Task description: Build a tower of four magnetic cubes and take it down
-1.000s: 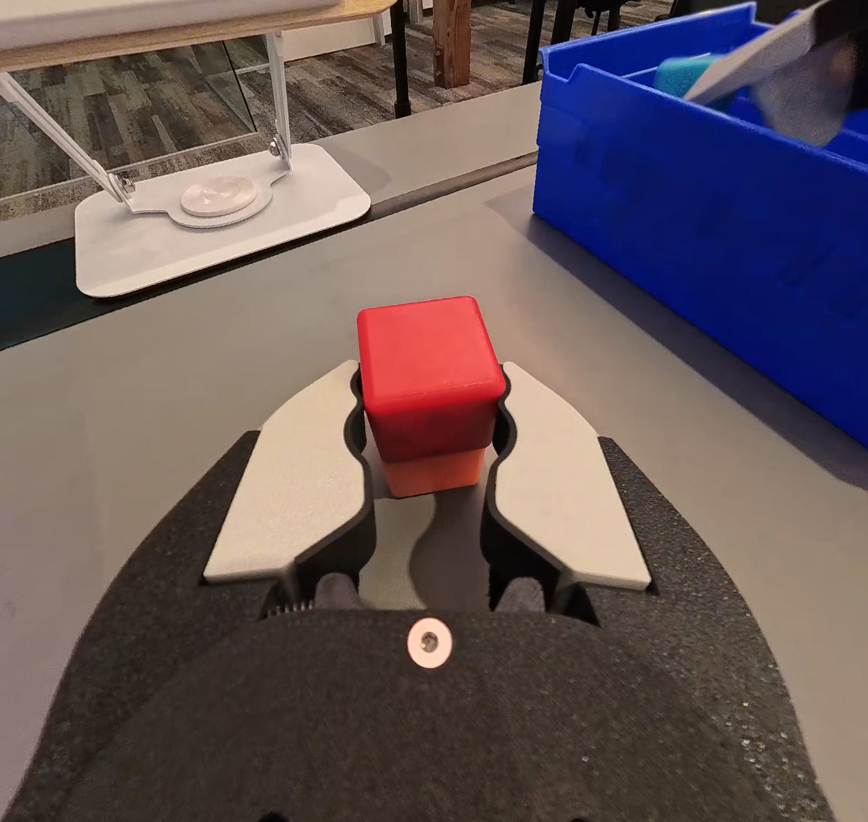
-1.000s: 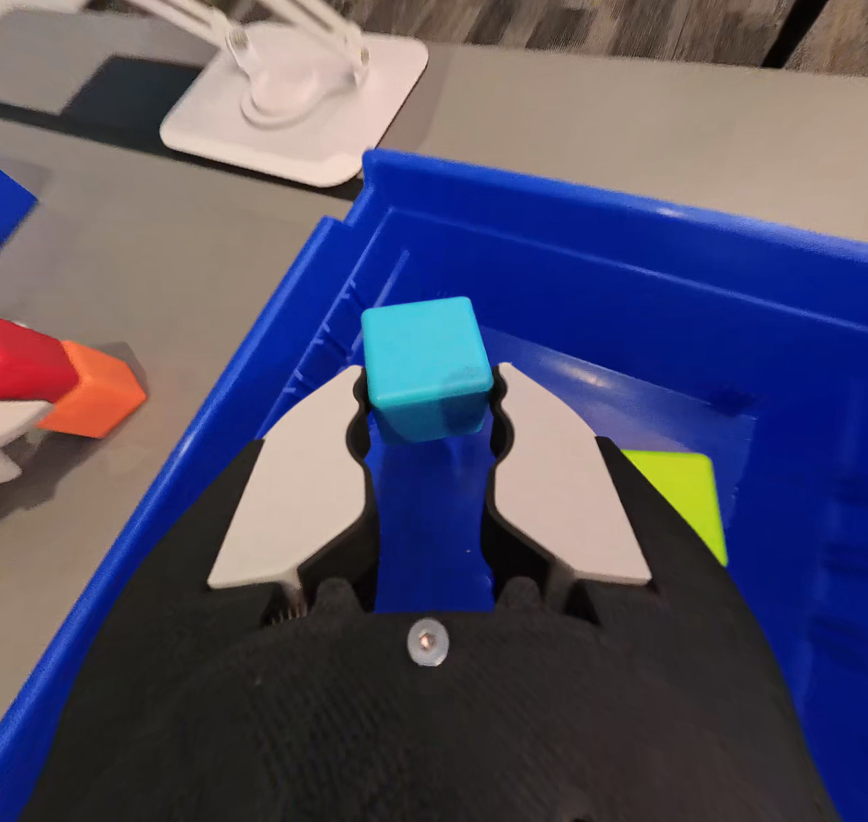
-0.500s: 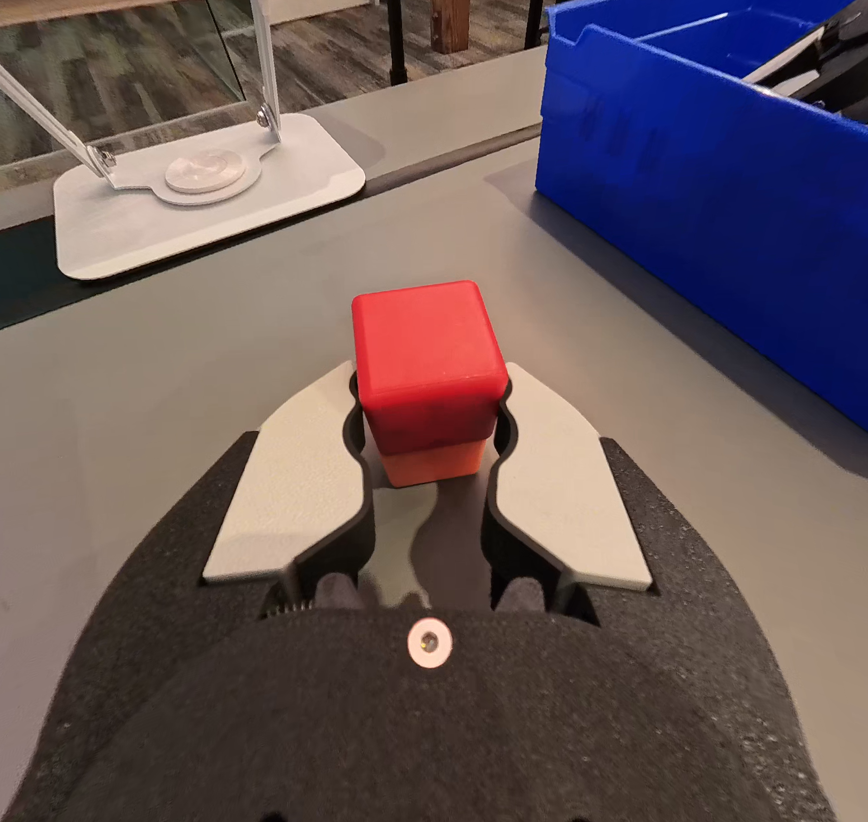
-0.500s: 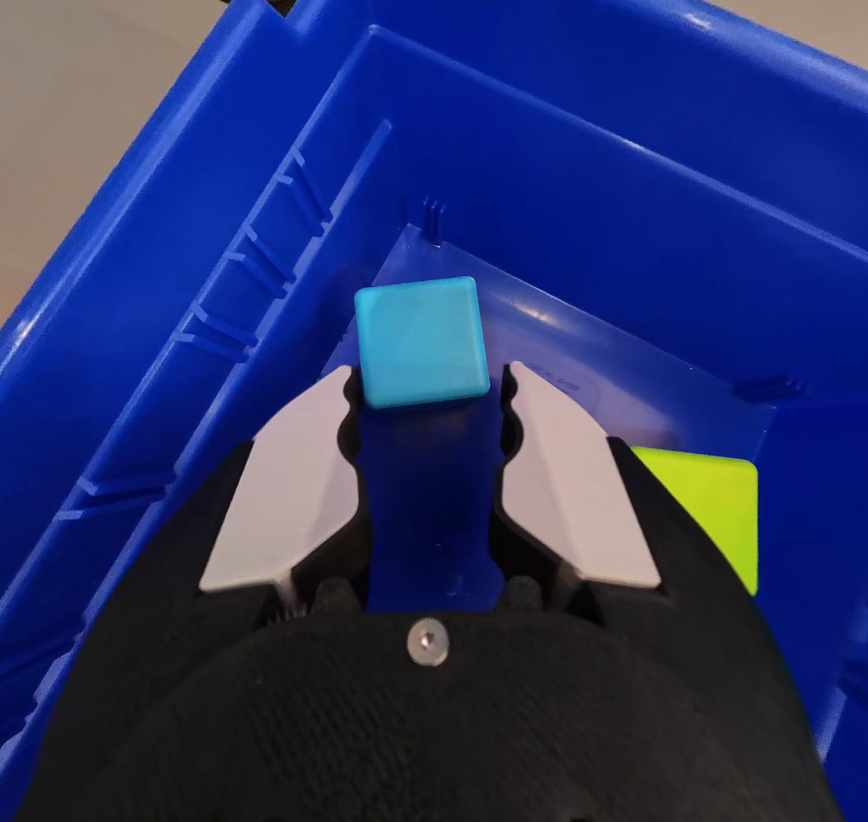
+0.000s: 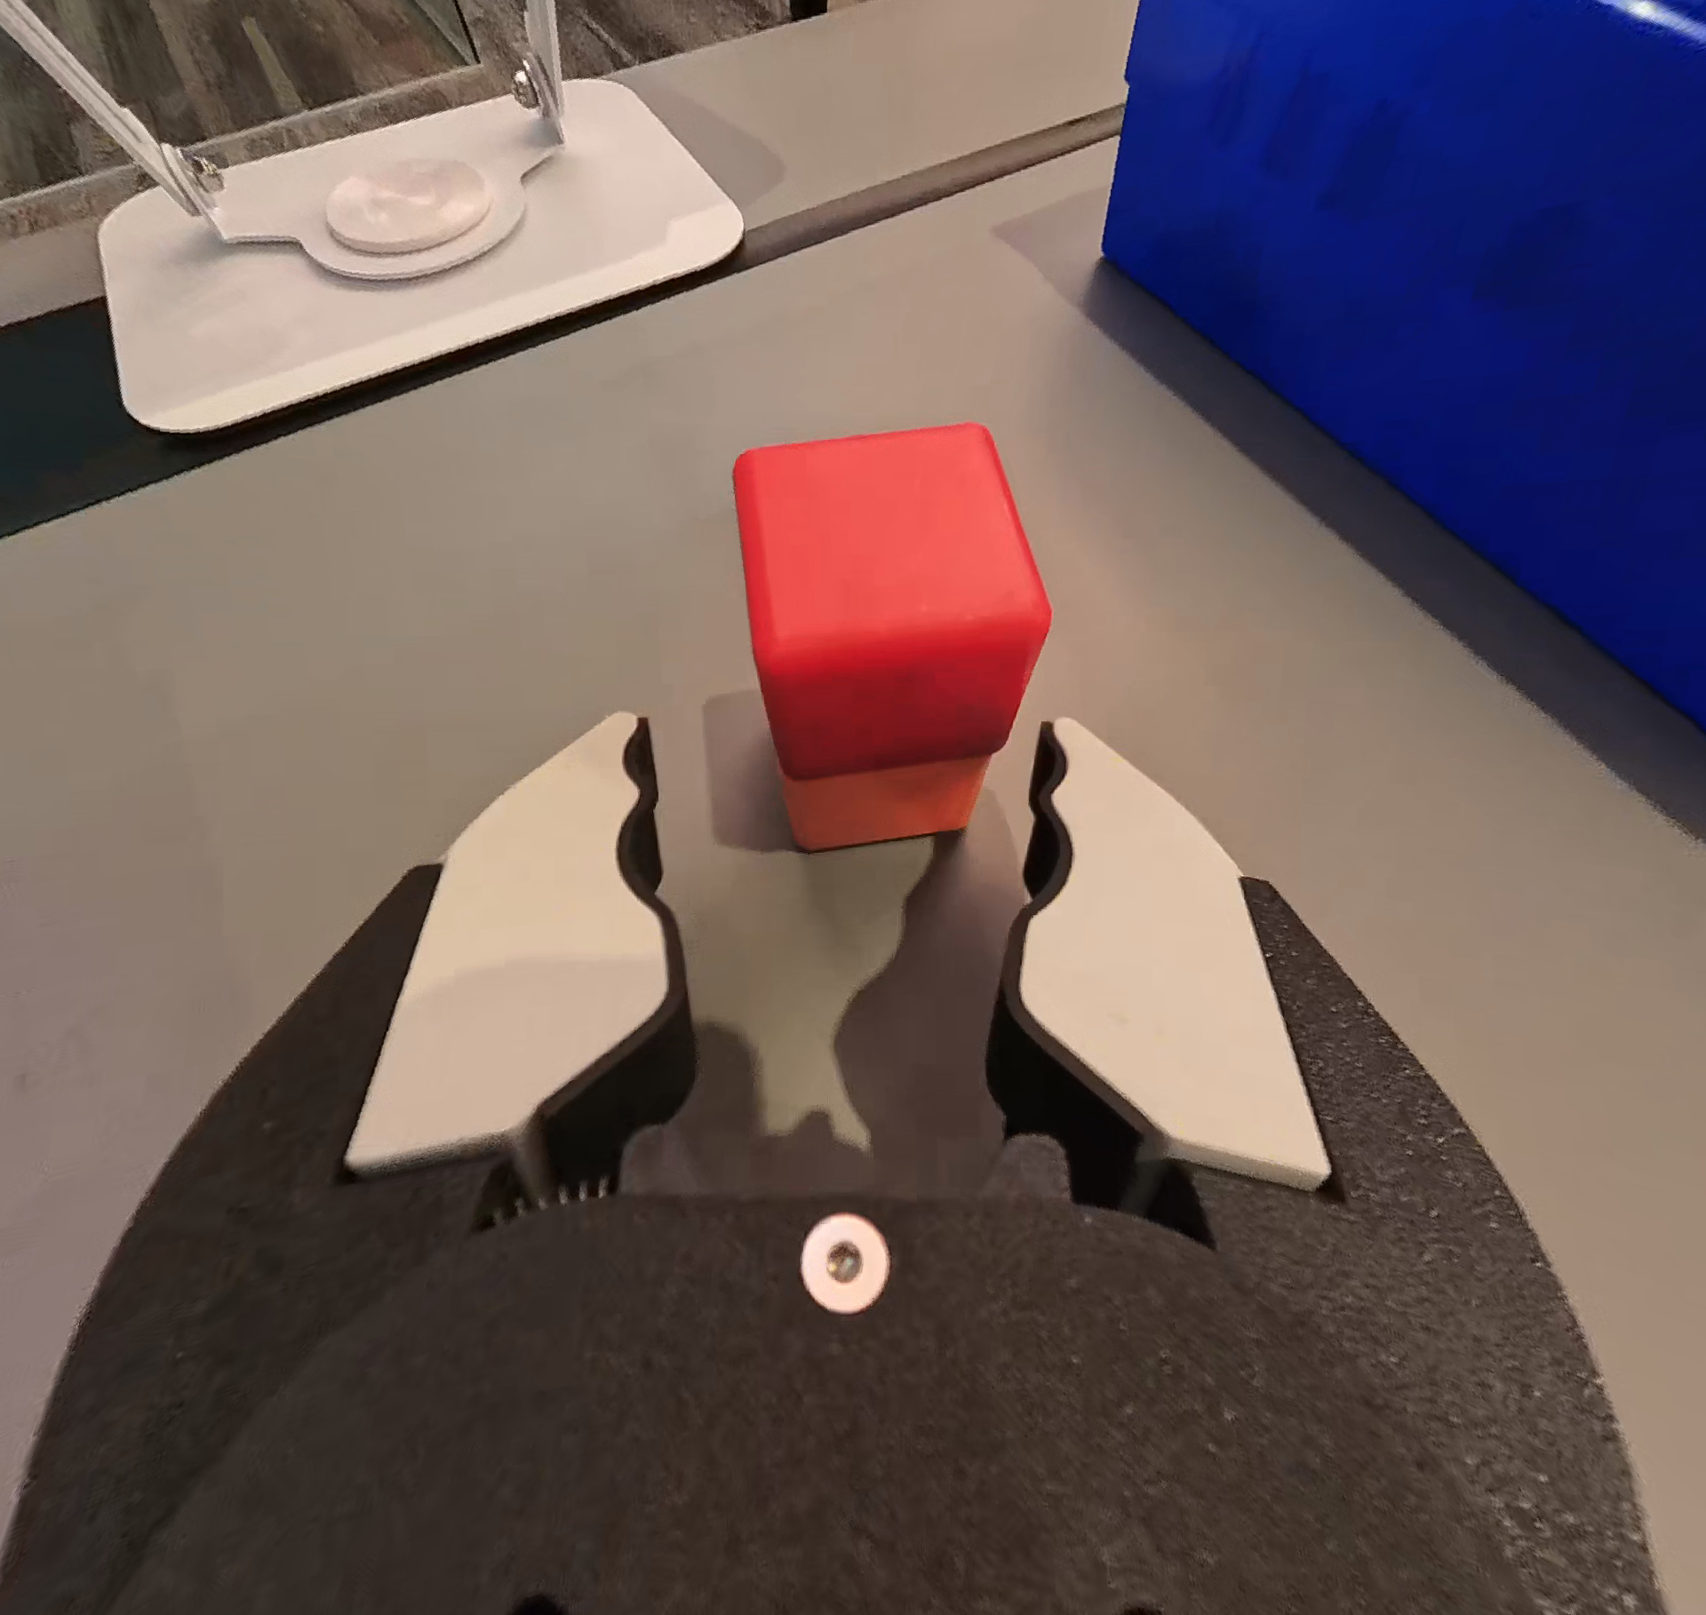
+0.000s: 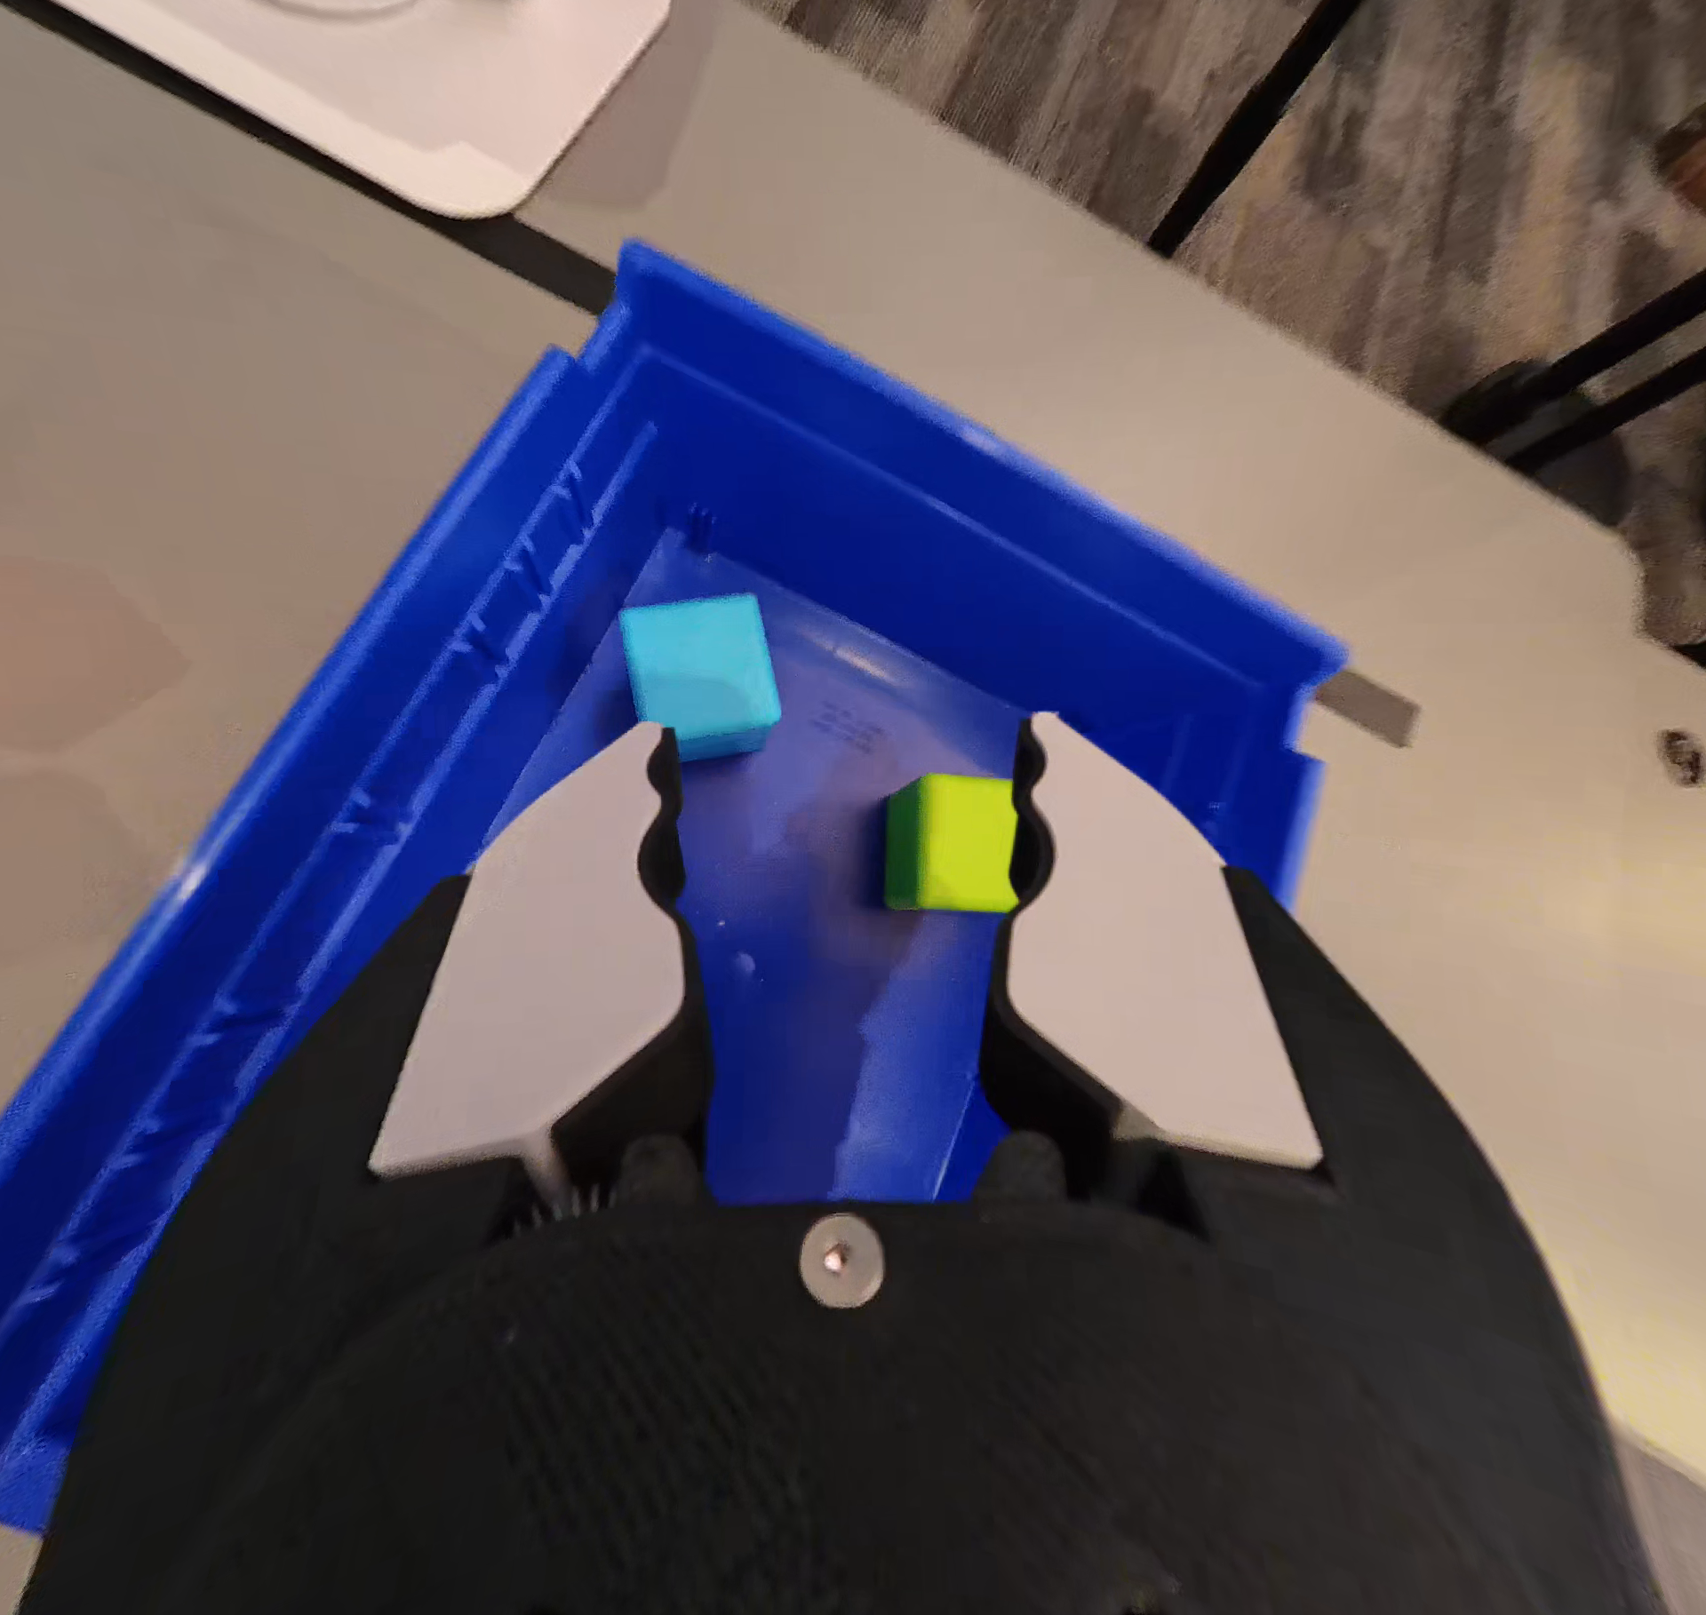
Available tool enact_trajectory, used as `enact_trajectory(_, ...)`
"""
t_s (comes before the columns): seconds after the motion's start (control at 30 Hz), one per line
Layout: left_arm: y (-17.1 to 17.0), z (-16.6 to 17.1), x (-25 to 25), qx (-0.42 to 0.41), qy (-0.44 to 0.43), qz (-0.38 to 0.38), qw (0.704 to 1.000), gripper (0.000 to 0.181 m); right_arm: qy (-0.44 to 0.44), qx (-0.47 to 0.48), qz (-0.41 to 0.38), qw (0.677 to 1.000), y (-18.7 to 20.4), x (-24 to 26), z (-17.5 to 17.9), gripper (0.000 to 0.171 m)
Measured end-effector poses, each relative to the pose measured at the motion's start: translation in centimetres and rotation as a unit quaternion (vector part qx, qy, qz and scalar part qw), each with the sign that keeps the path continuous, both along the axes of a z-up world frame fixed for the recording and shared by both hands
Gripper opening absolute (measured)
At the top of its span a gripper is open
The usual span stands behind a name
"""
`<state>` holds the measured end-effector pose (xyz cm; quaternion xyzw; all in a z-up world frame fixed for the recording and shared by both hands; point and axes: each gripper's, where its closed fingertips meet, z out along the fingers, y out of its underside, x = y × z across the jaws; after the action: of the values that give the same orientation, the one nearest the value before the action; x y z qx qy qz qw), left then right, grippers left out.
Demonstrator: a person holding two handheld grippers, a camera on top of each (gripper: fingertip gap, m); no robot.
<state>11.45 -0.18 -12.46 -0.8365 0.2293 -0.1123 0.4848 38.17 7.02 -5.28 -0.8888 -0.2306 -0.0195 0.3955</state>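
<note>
- Two cubes stand stacked on the grey table [image 5: 369, 648] in my left wrist view: the red cube [image 5: 886, 592] sits squarely on the orange cube [image 5: 877, 809], which rests on the tabletop.
- Far left in that view, a white stand base [image 5: 415, 279] lies flat near the table's far edge, with thin metal legs rising from it.
- My left gripper [image 5: 845, 735] is spread wide, holding nothing; its pale fingers [image 5: 545, 934] flank the stack's near side with a clear gap on each side, and the stack sits just beyond the tips.
- At right in the same view, the blue bin [image 5: 1431, 232] stands on the table, apart from the stack.
- In my right wrist view, I look down into that bin's corner; its rim [image 6: 969, 454] runs across the middle of the picture.
- A cyan cube [image 6: 697, 671] lies on the bin floor near the left wall, just past my left fingertip.
- A lime-green cube [image 6: 951, 842] lies on the floor to its right, partly hidden behind my right finger; I cannot tell whether they touch.
- My right gripper [image 6: 849, 731] hangs above the bin with its fingers wide apart, gripping nothing.
</note>
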Motion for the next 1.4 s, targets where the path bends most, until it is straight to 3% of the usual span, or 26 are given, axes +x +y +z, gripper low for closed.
enact_trajectory(0.17,-0.2,-1.7,0.3,-0.042,0.031,-0.006,0.999,0.076,0.002,0.079,0.039,0.996,-1.4,-3.9,5.4,0.070)
enact_trajectory(0.3,0.0,-1.9,0.3,-0.041,0.047,-0.004,0.998,0.071,0.018,0.110,0.109,0.988,-2.8,-9.8,7.1,0.069)
enact_trajectory(0.43,0.3,-2.7,0.5,-0.064,0.059,-0.002,0.996,0.066,0.092,0.054,0.222,0.969,-5.4,-17.6,5.1,0.070)
enact_trajectory(0.57,0.4,-2.9,0.6,-0.070,0.062,-0.001,0.996,0.058,0.076,-0.017,0.309,0.948,-7.5,-22.4,0.9,0.077)
enact_trajectory(0.83,0.5,-2.9,0.7,-0.074,0.057,-0.006,0.996,0.051,0.084,-0.028,0.309,0.947,-6.8,-25.5,-2.9,0.076)
enact_trajectory(0.9,0.5,-2.9,0.7,-0.074,0.057,-0.008,0.996,0.051,0.074,-0.028,0.300,0.951,-6.7,-25.8,-3.5,0.069)
enact_trajectory(1.07,0.5,-2.9,0.8,-0.074,0.057,-0.010,0.996,0.051,0.081,-0.016,0.296,0.951,-6.4,-26.4,-4.0,0.051)
enact_trajectory(1.4,0.5,-2.9,0.9,-0.075,0.056,-0.013,0.996,0.051,0.078,-0.018,0.297,0.952,-6.5,-26.5,-4.1,0.050)
